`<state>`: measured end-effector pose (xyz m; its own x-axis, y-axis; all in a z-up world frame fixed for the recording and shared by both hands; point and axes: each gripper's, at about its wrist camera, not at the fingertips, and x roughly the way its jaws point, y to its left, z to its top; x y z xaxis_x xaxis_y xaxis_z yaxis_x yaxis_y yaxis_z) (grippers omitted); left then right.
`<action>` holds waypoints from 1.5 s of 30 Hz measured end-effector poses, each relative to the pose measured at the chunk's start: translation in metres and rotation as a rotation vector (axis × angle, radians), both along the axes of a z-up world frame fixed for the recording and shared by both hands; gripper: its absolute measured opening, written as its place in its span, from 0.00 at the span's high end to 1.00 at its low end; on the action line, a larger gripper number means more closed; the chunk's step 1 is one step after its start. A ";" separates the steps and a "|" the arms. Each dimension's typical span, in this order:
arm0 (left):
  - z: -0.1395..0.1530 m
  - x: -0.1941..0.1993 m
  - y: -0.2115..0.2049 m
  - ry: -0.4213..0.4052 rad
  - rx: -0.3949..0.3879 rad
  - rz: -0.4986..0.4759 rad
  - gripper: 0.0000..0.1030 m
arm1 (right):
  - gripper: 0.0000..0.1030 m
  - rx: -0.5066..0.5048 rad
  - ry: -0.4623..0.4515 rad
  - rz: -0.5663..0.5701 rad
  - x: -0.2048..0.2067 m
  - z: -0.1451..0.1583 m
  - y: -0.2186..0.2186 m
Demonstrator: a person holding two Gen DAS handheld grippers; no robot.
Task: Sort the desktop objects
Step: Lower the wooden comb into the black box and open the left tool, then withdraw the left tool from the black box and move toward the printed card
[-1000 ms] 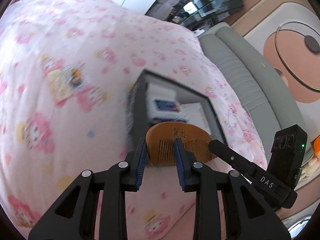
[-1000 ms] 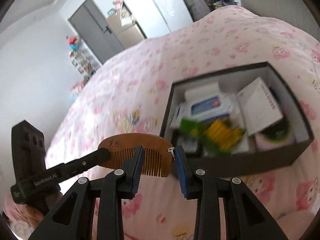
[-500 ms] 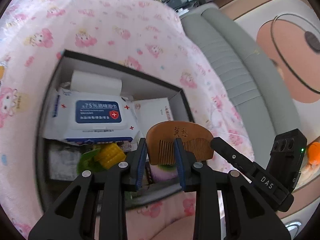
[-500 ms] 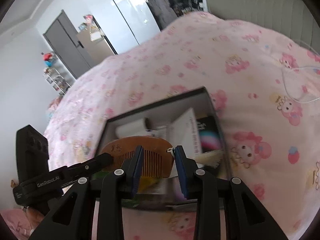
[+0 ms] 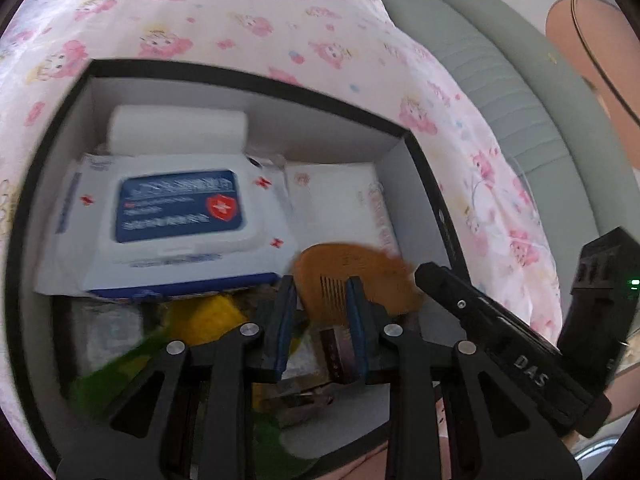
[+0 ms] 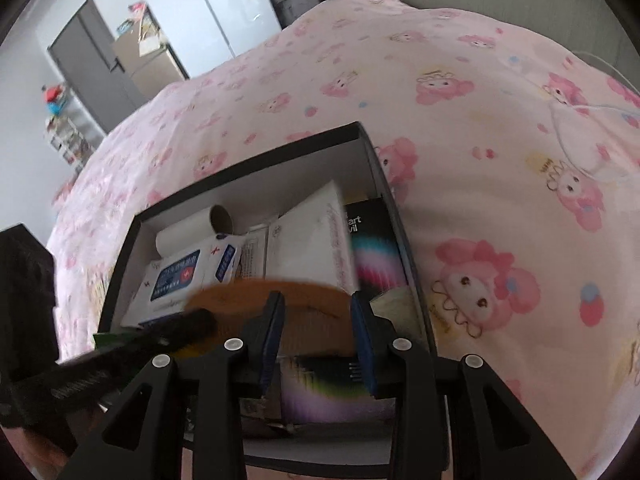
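A brown wooden comb (image 5: 360, 268) hangs blurred over the open black box (image 5: 240, 76), low among its contents. My left gripper (image 5: 320, 292) has the comb's left part between its blue pads and its jaws are closing. My right gripper (image 6: 316, 312) straddles the comb (image 6: 312, 300) near its right end. Its jaws are opening, and the pads look just off the wood. In the left wrist view the right gripper (image 5: 424, 274) reaches the comb's right end. In the right wrist view the left gripper (image 6: 200, 318) meets its left end. The box (image 6: 256, 156) lies on a pink bedsheet.
Inside the box lie a wipes pack (image 5: 176, 208), a white roll (image 5: 176, 128), a white carton (image 5: 336, 200), a yellow and green toy (image 5: 208, 320) and a dark box (image 6: 372, 240). A grey padded headboard (image 5: 500, 80) runs past the bed. A white cable (image 6: 580, 112) lies on the sheet.
Both grippers carried the comb from above the sheet to over the box and down into it. The right jaws now stand wider. The comb has gone blurred.
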<state>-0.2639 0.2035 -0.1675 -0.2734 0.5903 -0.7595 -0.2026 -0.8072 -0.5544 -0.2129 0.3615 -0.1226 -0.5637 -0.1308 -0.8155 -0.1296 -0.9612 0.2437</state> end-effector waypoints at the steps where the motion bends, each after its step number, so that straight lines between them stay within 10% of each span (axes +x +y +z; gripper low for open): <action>1: -0.002 0.001 0.005 -0.003 -0.012 -0.010 0.79 | 0.65 0.026 -0.010 -0.010 0.000 -0.001 -0.001; 14: 0.018 0.012 0.008 0.041 -0.167 -0.050 0.68 | 0.65 0.054 0.049 -0.040 0.018 0.011 0.008; 26: 0.012 0.014 0.006 0.058 -0.128 -0.043 0.71 | 0.65 0.049 0.040 0.020 0.023 0.006 -0.012; 45: 0.101 0.130 -0.073 0.251 -0.272 0.027 0.71 | 0.65 0.036 0.139 0.127 0.111 0.065 -0.087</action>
